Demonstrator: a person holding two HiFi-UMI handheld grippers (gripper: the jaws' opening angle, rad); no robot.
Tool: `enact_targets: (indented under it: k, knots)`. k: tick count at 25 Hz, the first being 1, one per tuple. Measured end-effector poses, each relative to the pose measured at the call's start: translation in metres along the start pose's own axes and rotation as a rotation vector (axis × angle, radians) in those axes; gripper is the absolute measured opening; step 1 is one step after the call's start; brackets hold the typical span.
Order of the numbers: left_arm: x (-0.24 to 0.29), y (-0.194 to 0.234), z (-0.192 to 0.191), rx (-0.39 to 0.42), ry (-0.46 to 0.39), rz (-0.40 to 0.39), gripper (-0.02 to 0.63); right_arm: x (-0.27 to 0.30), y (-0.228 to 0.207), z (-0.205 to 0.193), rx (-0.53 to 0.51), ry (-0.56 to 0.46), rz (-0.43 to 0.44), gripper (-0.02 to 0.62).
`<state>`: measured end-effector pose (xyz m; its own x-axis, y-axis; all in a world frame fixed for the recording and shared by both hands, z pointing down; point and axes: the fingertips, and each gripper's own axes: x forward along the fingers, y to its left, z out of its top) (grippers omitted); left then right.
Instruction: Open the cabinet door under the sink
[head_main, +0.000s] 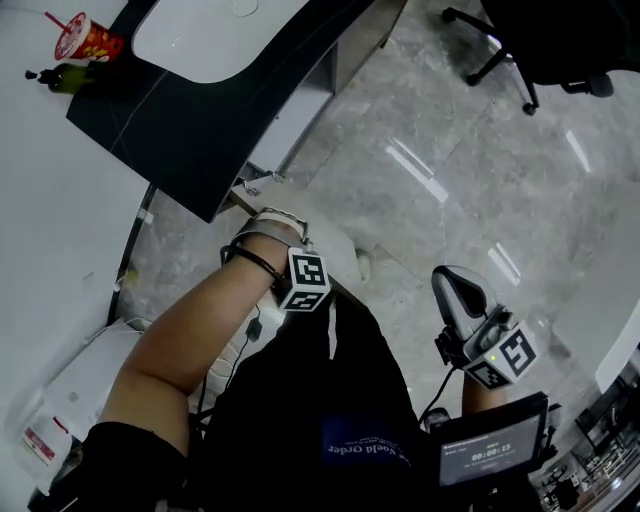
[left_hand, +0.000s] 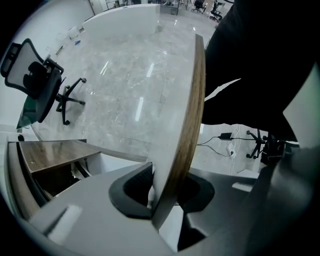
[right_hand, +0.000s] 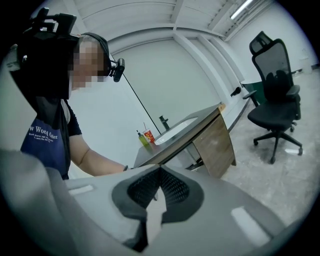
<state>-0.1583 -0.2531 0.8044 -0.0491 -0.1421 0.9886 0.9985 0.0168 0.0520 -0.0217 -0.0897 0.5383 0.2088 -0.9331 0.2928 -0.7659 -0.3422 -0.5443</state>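
The dark counter holds a white sink. Below it the cabinet door stands swung out from the cabinet. My left gripper points straight down and is shut on the door's upper edge. In the left gripper view that white door with its wood-coloured edge runs up from between the pads of the left gripper. The open cabinet with a brown shelf shows at the left. My right gripper hangs over the floor to the right, away from the cabinet. The right gripper is shut with nothing in it.
A red cup and a green bottle stand on the counter's far end. A black office chair stands on the marble floor beyond. Cables and a plug strip lie on the floor. A curved white wall borders the left.
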Motion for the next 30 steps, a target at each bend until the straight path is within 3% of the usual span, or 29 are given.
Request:
enact_targets:
  k: [4, 7, 9, 13, 18, 23, 30]
  knots:
    - [0.005, 0.004, 0.000, -0.045, -0.008, -0.008, 0.101, -0.020, 0.003, 0.022, -0.009, -0.029, -0.055, 0.002]
    - [0.001, -0.008, 0.004, -0.112, -0.008, -0.082, 0.153, -0.040, 0.014, 0.041, 0.006, -0.038, -0.084, 0.002]
    - [-0.007, -0.013, 0.009, -0.116, 0.005, -0.107, 0.160, -0.053, 0.021, 0.058, -0.005, -0.046, -0.107, 0.002]
    - [-0.036, -0.006, 0.024, -0.123, -0.039, -0.079, 0.160, -0.070, 0.040, 0.091, -0.058, -0.068, -0.129, 0.002]
    - [-0.087, 0.003, 0.028, -0.234, -0.161, -0.022, 0.158, -0.085, 0.064, 0.123, -0.078, -0.102, -0.132, 0.002]
    - [-0.154, 0.017, 0.019, -0.437, -0.326, 0.056, 0.127, -0.093, 0.077, 0.152, -0.116, -0.128, -0.085, 0.002]
    - [-0.251, 0.058, 0.011, -0.875, -0.616, 0.167, 0.086, -0.114, 0.047, 0.190, -0.224, -0.099, 0.032, 0.002]
